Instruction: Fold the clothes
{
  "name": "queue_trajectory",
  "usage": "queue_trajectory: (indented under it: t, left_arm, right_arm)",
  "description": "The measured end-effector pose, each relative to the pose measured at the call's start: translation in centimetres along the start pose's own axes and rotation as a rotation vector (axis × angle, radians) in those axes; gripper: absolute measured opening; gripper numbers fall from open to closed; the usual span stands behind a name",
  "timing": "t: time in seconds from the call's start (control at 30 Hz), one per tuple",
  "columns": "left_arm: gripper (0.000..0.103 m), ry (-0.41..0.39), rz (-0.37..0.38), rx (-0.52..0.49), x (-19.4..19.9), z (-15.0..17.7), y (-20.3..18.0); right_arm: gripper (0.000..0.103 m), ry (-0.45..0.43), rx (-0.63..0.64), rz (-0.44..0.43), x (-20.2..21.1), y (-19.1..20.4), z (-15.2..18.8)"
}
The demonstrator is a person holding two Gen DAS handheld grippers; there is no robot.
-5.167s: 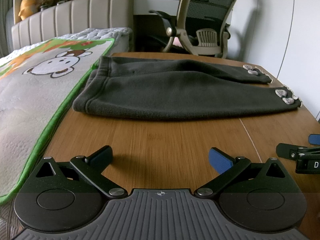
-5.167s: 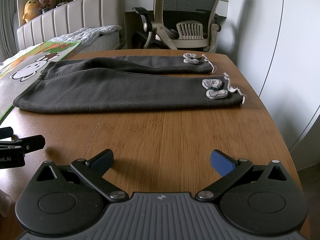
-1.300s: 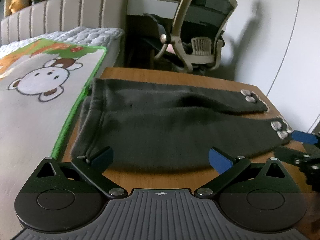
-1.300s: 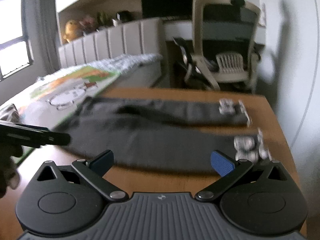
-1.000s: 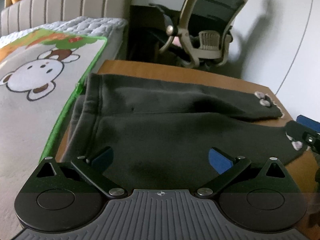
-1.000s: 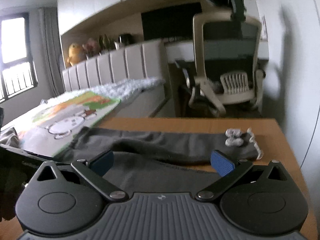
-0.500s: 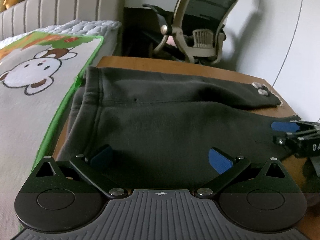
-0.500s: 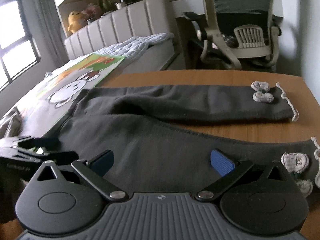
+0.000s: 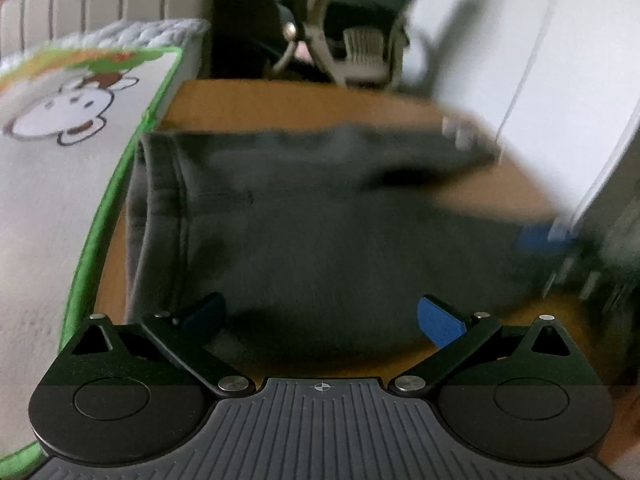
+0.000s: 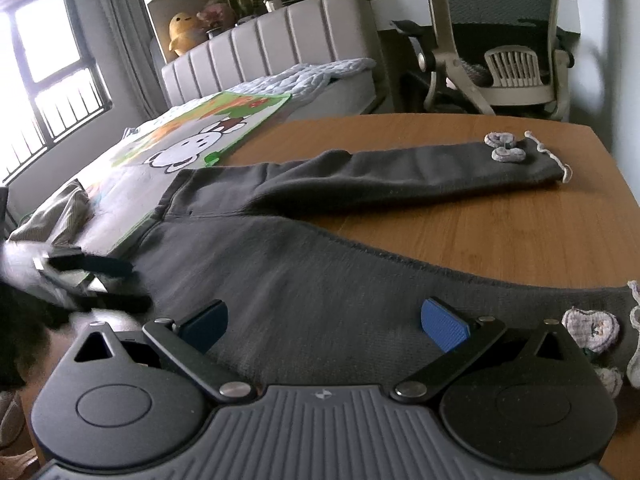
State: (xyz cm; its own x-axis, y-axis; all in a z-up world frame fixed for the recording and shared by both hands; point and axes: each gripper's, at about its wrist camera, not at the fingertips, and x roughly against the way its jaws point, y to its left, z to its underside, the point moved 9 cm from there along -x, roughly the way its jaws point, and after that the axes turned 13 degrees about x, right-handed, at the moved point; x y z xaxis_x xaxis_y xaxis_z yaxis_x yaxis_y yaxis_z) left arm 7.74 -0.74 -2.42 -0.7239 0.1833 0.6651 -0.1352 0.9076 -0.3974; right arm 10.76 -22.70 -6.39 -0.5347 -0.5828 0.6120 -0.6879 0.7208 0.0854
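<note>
Dark grey trousers (image 9: 320,216) (image 10: 320,276) lie flat on the wooden table (image 10: 500,220), waistband at the left, both legs running to the right. Pale bow trims (image 10: 504,148) mark the far leg's cuff, and another bow (image 10: 588,330) sits on the near cuff. My left gripper (image 9: 320,316) is open, low over the waist end of the near leg. My right gripper (image 10: 324,322) is open above the near leg, close to its cuff. Each gripper shows blurred in the other's view: the right gripper (image 9: 560,248) and the left gripper (image 10: 92,280).
A bed with a green-edged cartoon blanket (image 9: 52,152) (image 10: 192,140) borders the table's left side. An office chair (image 10: 500,52) stands behind the far edge. Bare wood (image 10: 520,240) lies between the two legs at the right. A white wall (image 9: 540,60) is close on the right.
Both grippers have moved forward and lower over the near trouser leg. The left wrist view is now motion-blurred. Both stay open; the trousers have not moved.
</note>
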Motion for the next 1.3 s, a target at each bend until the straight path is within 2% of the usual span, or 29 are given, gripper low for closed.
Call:
queue_trajectory:
  t: [0.07,0.13,0.23,0.27,0.3,0.33,0.37,0.43,0.53,0.57,0.6,0.67,0.73,0.77,0.8,0.93,1.0,1.03,1.07,1.1,1.13,1.23,1.3]
  left_arm:
    - [0.103,-0.087,-0.001,0.045,0.7,-3.5,0.9]
    - [0.103,-0.157,-0.045,0.110,0.4,-7.1,2.9]
    - [0.101,-0.185,-0.107,0.190,-2.1,-10.5,6.0]
    - [0.095,-0.184,-0.132,0.188,-3.0,-11.1,6.6]
    - [0.084,-0.173,-0.158,0.170,-4.0,-11.3,7.0]
    - [0.082,-0.154,-0.177,0.148,-4.9,-11.4,7.3]
    - [0.083,-0.136,-0.189,0.134,-5.8,-11.4,7.6]
    - [0.084,-0.118,-0.215,0.133,-6.9,-11.3,8.4]
    - [0.084,-0.100,-0.239,0.145,-8.0,-10.9,9.7]
    - [0.086,-0.097,-0.240,0.144,-8.3,-10.7,9.9]
    - [0.090,-0.096,-0.239,0.138,-8.5,-10.6,10.0]
    - [0.089,-0.101,-0.233,0.118,-8.8,-10.3,9.8]
    - [0.082,-0.105,-0.231,0.100,-9.0,-10.3,9.5]
    - [0.074,-0.103,-0.231,0.090,-9.1,-10.3,9.3]
    - [0.071,-0.100,-0.231,0.080,-9.3,-10.3,9.1]
    - [0.072,-0.091,-0.243,0.034,-9.9,-10.0,8.8]
    - [0.070,-0.097,-0.254,0.022,-10.0,-10.0,8.7]
    - [0.068,-0.101,-0.264,0.016,-9.9,-10.0,8.7]
    - [0.060,-0.105,-0.275,0.009,-9.9,-10.0,8.7]
    - [0.039,-0.109,-0.272,-0.007,-9.8,-10.0,8.6]
    - [0.039,-0.111,-0.260,-0.018,-9.5,-10.0,8.3]
    - [0.039,-0.138,-0.234,-0.049,-7.9,-10.4,7.3]
    - [0.038,-0.179,-0.208,-0.053,-5.6,-10.8,6.7]
  right_arm:
    - [0.103,0.003,0.006,0.012,-0.2,0.0,-0.2]
    - [0.103,0.003,0.011,0.013,-0.3,0.1,-0.3]
    - [0.103,-0.004,0.002,-0.002,-0.2,-0.1,-0.4]
    - [0.103,-0.006,-0.002,-0.011,-0.2,-0.3,-0.5]
    - [0.102,-0.015,-0.011,-0.007,-0.1,-0.8,-1.0]
    - [0.098,-0.027,-0.021,0.001,0.1,-1.4,-1.5]
    - [0.092,-0.039,-0.031,0.008,0.3,-2.0,-2.1]
    - [0.088,-0.084,-0.029,0.055,0.9,-4.0,-3.9]
    - [0.080,-0.139,-0.023,0.188,1.6,-8.6,-7.4]
    - [0.080,-0.142,-0.031,0.225,1.3,-10.2,-8.2]
    - [0.080,-0.142,-0.042,0.263,1.0,-11.8,-8.8]
    - [0.078,-0.132,-0.072,0.331,0.0,-15.2,-9.8]
    - [0.069,-0.105,-0.128,0.358,-1.8,-17.8,-9.7]
    - [0.064,-0.089,-0.148,0.368,-2.7,-18.7,-9.5]
    - [0.063,-0.071,-0.165,0.379,-3.6,-19.5,-9.3]
    - [0.063,-0.022,-0.187,0.415,-6.6,-21.6,-8.3]
    - [0.052,-0.011,-0.191,0.379,-7.4,-21.5,-8.3]
    - [0.036,-0.006,-0.192,0.359,-7.7,-21.4,-8.4]
    - [0.024,-0.003,-0.177,0.340,-7.9,-21.1,-8.7]
    - [0.020,0.002,-0.157,0.335,-7.9,-20.6,-8.9]
    - [0.011,0.006,-0.140,0.335,-7.9,-20.1,-9.2]
    - [0.002,-0.029,-0.109,0.319,-6.2,-18.5,-10.4]
    - [0.002,-0.088,-0.084,0.321,-3.4,-17.6,-11.3]
